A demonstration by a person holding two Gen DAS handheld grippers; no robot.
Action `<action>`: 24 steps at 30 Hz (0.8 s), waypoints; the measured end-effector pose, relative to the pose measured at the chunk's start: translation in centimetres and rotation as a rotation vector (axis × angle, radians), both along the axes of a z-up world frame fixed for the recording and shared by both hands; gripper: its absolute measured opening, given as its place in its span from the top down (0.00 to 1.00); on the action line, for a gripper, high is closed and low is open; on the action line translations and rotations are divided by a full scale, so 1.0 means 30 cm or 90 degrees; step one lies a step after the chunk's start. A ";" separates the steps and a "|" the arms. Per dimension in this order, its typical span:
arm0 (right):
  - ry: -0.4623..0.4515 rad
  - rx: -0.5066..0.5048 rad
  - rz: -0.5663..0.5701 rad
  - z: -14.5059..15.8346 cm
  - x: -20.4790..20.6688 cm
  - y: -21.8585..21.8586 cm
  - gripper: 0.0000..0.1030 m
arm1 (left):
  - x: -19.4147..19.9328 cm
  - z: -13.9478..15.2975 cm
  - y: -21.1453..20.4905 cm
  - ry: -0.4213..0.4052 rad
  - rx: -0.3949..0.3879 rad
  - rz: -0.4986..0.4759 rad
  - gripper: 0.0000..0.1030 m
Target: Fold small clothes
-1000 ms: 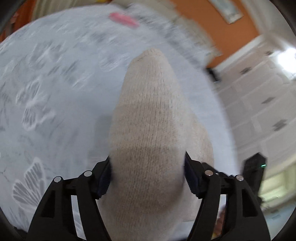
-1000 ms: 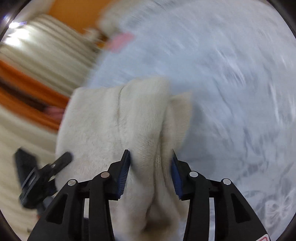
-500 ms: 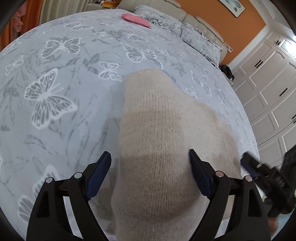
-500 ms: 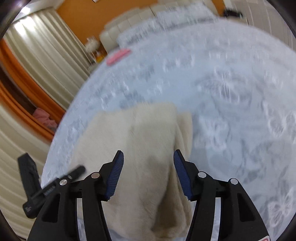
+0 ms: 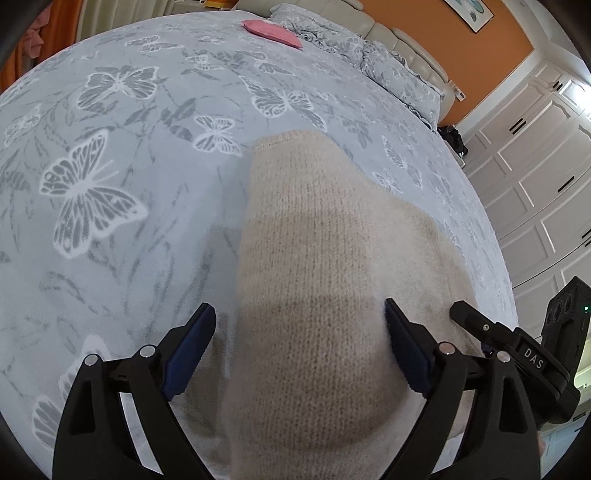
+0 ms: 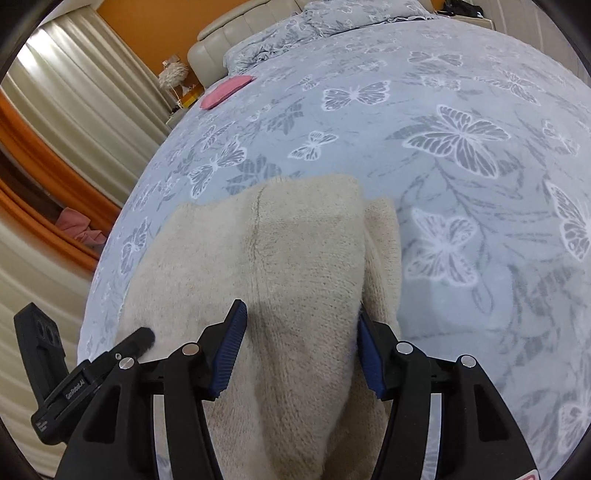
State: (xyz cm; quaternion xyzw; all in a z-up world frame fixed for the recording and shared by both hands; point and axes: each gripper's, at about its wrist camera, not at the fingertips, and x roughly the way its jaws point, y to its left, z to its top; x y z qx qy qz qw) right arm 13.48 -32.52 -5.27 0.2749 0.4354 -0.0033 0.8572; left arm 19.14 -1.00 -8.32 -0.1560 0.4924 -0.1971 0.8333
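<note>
A cream knitted garment lies folded on the grey butterfly-print bedspread. My left gripper is open, its jaws spread on either side of the garment's near end. In the right wrist view the same garment lies with a folded layer on top and a narrower flap at its right. My right gripper is open, its jaws straddling the garment's near part. Each gripper shows at the edge of the other's view.
A folded pink cloth lies far up the bed, also in the right wrist view. Pillows and a beige headboard stand behind it. White wardrobe doors are to the right; curtains to the left.
Both grippers have opened and let go of the garment, which now rests on the bed. Both have settled and the views are sharp.
</note>
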 end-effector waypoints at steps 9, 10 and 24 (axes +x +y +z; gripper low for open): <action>-0.152 0.055 0.019 0.118 -0.048 -0.018 0.89 | 0.008 -0.007 0.003 0.004 0.000 0.001 0.12; -0.091 0.025 0.014 0.072 -0.018 -0.016 0.88 | 0.009 -0.010 0.001 0.005 0.003 0.002 0.12; -0.079 -0.018 -0.037 0.091 -0.053 -0.020 0.83 | 0.014 -0.026 -0.008 0.001 0.011 -0.003 0.08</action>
